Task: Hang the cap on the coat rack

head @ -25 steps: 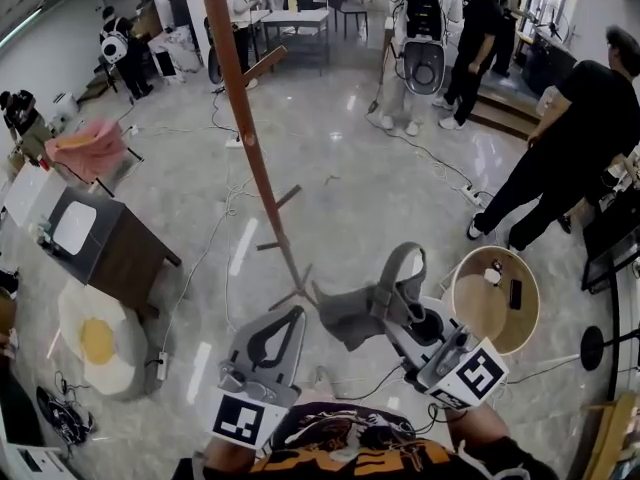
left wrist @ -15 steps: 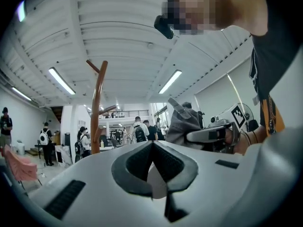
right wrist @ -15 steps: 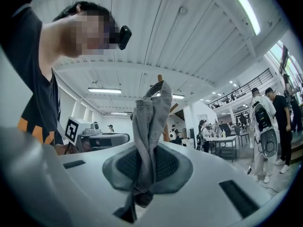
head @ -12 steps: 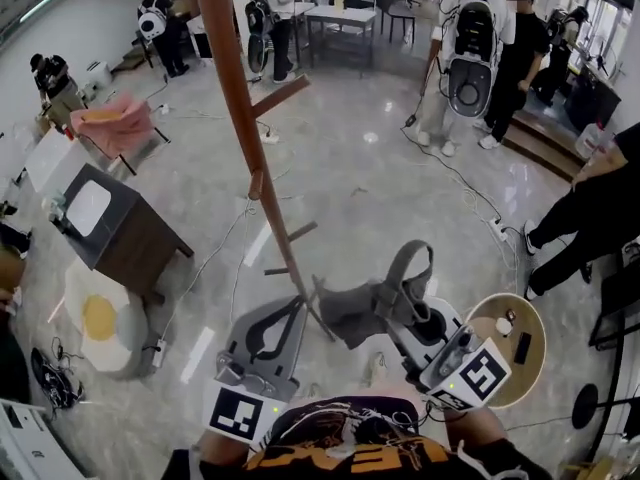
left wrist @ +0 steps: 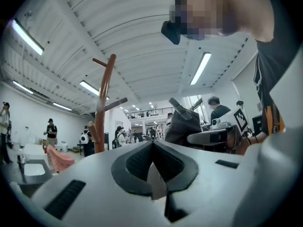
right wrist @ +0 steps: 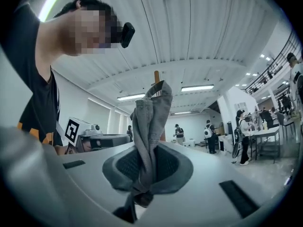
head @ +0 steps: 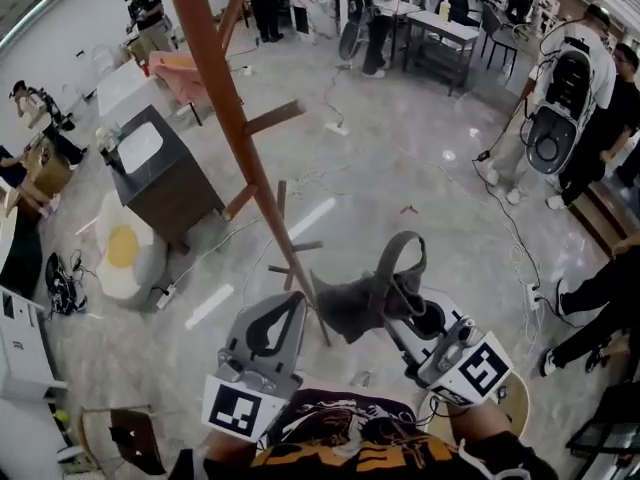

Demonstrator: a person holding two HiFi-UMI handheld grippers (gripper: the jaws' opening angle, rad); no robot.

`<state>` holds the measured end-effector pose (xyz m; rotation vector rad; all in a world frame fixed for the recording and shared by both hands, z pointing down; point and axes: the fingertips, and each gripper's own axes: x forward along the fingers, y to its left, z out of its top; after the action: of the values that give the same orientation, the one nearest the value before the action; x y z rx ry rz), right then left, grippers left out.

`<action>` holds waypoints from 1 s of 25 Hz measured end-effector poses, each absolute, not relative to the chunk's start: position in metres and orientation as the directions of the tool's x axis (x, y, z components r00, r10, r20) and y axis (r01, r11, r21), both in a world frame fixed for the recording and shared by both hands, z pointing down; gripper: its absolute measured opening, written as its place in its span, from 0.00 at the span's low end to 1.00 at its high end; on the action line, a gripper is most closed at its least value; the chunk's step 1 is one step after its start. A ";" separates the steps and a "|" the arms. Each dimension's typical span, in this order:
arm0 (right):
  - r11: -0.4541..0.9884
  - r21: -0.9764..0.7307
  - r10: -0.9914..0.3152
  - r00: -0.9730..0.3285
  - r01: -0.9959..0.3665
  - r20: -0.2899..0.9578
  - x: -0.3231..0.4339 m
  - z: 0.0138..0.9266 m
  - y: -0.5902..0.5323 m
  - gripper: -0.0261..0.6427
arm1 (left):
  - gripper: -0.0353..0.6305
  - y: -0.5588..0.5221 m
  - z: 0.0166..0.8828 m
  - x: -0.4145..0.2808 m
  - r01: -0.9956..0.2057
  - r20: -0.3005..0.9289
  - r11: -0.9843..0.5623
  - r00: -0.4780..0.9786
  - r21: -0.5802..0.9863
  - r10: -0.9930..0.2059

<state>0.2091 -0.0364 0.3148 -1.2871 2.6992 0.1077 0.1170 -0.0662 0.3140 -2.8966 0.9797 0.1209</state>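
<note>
right tongs point(head: 405, 306) clench the grey cap point(head: 362, 296), its strap loop upright. left tongs point(head: 290, 310) are closed and empty. the coat rack point(head: 236, 133) slants just ahead-left of the cap, pegs higher.

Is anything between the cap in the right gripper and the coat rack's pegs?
Nothing visible. The cap, pinched in the right gripper, hangs just right of the coat rack pole, with only open air up to the pegs. The left gripper sits left of the pole, shut and empty.
</note>
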 end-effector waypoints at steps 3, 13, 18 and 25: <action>0.676 -0.001 -0.726 -0.665 -0.737 -0.173 0.222 0.312 -0.053 0.11 | 0.09 -0.078 0.315 0.128 -0.653 -0.078 -0.756 0.757 -0.047 -0.649; 0.727 0.007 -0.679 -0.720 -0.686 -0.142 0.214 0.312 -0.104 0.11 | 0.09 -0.114 0.316 0.116 -0.698 -0.066 -0.714 0.716 -0.045 -0.695; 0.770 -0.014 -0.630 -0.758 -0.637 -0.167 0.204 0.306 -0.125 0.11 | 0.09 -0.135 0.320 0.107 -0.745 -0.068 -0.665 0.667 -0.050 -0.742; 0.917 -0.037 -0.396 -0.901 -0.396 -0.177 0.224 0.305 -0.160 0.11 | 0.09 -0.150 0.314 0.131 -0.881 -0.068 -0.470 0.473 -0.064 -0.878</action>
<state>0.2242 -0.1596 0.3052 -0.6038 2.8972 -0.0001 0.1307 -0.1502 0.3138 -2.6181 1.5671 0.0389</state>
